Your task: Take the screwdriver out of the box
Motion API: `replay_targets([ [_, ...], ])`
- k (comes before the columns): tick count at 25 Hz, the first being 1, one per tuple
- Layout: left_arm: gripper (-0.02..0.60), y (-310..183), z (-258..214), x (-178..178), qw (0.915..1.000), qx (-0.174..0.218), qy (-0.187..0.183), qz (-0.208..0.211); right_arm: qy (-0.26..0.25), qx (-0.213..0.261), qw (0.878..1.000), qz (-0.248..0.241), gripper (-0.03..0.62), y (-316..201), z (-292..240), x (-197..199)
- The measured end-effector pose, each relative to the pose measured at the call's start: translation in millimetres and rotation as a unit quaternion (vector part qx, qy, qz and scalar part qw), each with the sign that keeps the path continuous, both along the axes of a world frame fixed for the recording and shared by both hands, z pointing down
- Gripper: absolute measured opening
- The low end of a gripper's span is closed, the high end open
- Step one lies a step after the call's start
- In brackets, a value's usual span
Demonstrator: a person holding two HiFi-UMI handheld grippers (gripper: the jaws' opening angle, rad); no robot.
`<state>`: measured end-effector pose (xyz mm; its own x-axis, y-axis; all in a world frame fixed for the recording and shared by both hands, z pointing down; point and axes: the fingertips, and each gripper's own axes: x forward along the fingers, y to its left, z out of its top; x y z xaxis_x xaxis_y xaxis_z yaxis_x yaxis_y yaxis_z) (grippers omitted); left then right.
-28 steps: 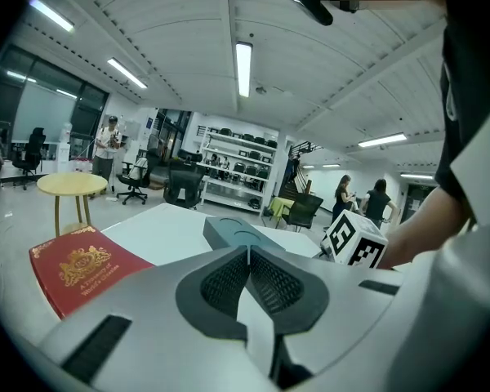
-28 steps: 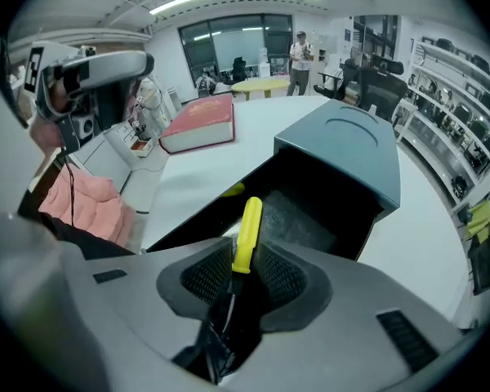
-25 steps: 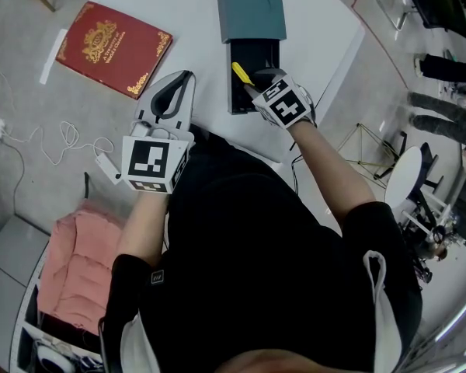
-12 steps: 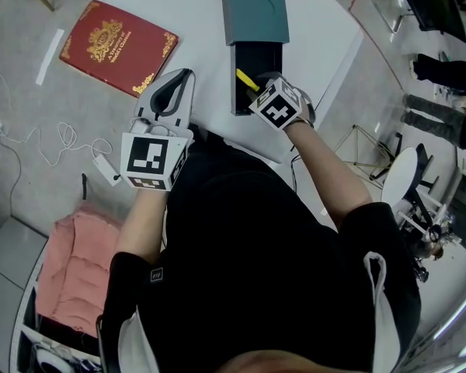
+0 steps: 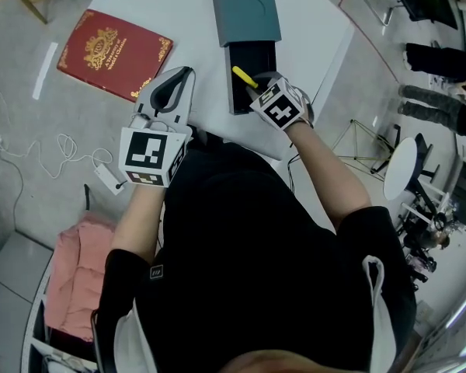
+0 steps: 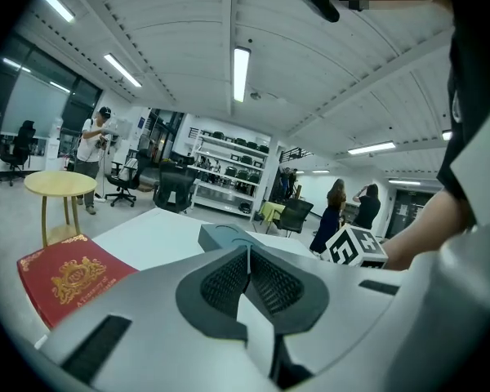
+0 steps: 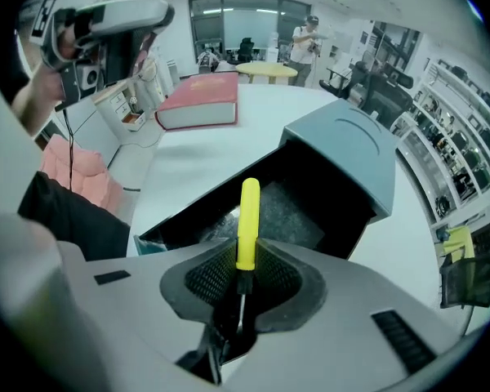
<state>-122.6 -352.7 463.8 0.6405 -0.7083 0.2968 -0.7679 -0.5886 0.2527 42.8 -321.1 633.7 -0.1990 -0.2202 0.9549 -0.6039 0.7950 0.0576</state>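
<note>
A screwdriver (image 7: 247,219) with a yellow handle stands in the black tray of the teal box (image 7: 343,153). Its handle points up and away from me and its thin metal shaft runs back between the jaws. My right gripper (image 7: 245,260) points steeply down into the tray. Its jaws are closing and both ribbed pads press on the lower handle. In the head view the screwdriver (image 5: 243,77) pokes out just left of the right gripper (image 5: 258,92), at the near end of the box (image 5: 245,10). My left gripper (image 5: 188,73) rests shut and empty on the white table, left of the box.
A red book (image 5: 114,53) lies on the table at the far left. Below the table's near edge are a white cable (image 5: 54,154) and a pink cloth (image 5: 70,286). In the left gripper view a round yellow table (image 6: 59,184) and several people stand in the room behind.
The right gripper's marker cube has tilted a little at the yellow handle. The screwdriver stays at the box's near end. The left gripper has kept still.
</note>
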Motion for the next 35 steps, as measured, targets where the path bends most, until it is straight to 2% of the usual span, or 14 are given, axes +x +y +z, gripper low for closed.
replay_targets([
  [6,0.025,4,-16,12,0.9997,0.016,-0.001,0.019,-0.068,0.039,0.994,0.072,0.084,-11,-38,7],
  [10,0.025,5,-23,20,0.9995,0.02,-0.006,0.022,-0.114,0.06,0.987,0.094,0.083,-14,-64,10],
  [20,0.025,22,-50,79,0.9989,0.034,-0.028,0.018,-0.221,0.111,0.964,0.101,0.083,-12,-130,48],
  [24,0.025,34,-69,110,0.9983,0.046,-0.036,-0.002,-0.239,0.14,0.958,0.08,0.083,0,-153,83],
  [28,0.025,50,-87,134,0.9965,0.06,-0.05,-0.029,-0.275,0.152,0.946,0.078,0.083,13,-170,119],
  [35,0.025,90,-116,181,0.9942,0.067,-0.042,-0.073,-0.326,0.171,0.927,0.069,0.083,45,-201,185],
])
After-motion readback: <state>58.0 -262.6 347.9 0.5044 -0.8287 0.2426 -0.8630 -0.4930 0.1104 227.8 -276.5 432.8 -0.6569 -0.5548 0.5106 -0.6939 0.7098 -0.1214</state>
